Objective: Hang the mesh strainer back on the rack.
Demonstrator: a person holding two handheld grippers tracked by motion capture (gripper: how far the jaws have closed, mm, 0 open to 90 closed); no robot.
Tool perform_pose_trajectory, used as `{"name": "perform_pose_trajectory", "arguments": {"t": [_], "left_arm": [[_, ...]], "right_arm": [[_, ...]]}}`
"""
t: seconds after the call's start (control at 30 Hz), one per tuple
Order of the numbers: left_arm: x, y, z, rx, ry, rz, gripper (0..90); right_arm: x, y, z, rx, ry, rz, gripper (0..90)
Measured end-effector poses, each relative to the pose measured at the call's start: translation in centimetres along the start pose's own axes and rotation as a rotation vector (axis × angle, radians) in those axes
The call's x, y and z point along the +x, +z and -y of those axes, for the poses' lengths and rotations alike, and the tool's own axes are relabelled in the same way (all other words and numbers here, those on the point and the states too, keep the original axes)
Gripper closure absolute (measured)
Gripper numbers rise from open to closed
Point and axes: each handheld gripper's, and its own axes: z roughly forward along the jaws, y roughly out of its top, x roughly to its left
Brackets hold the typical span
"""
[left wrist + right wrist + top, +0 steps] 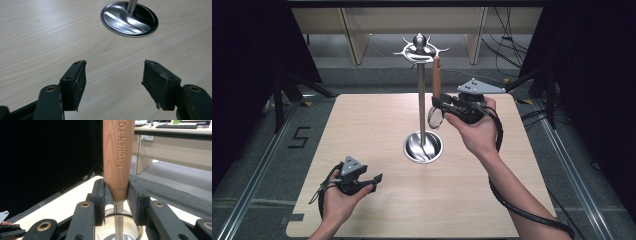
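We see the right tongs [441,104] clamped on a strainer's wooden handle [117,157] — held upright beside the steel stand [422,100], its mesh bowl [435,119] hanging below. The left tongs [373,181] sit apart, low over the desk [362,130], near the stand's round base [129,19].

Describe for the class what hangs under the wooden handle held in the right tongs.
Below the wooden handle, a thin metal shaft runs down into a round mesh strainer. The right tongs cover the strainer's sides and lower edge.
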Motion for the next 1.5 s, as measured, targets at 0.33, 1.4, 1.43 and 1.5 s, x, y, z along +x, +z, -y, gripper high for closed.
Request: {"name": "perform_pose_trajectory", "arguments": {"t": [0.33, 1.4, 1.43, 1.5], "left_arm": [[0.1, 0.0, 0.0, 0.005, 0.006, -0.001, 34.6], [0.0, 0.0, 0.0, -0.007, -0.015, 0.008, 34.4], [0.0, 0.0, 0.0, -0.007, -0.015, 0.008, 34.4], [0.0, 0.1, 0.0, 0.000, -0.004, 0.004, 34.4]], "right_arm": [[0.0, 0.5, 0.0, 0.003, -0.011, 0.010, 69.6], [-0.2, 0.0, 0.9, 0.039, -0.066, 0.022, 53.1], [-0.2, 0.0, 0.9, 0.039, -0.066, 0.022, 53.1], [-0.4, -0.6, 1.3, 0.047, -0.066, 0.039, 50.5]]}}
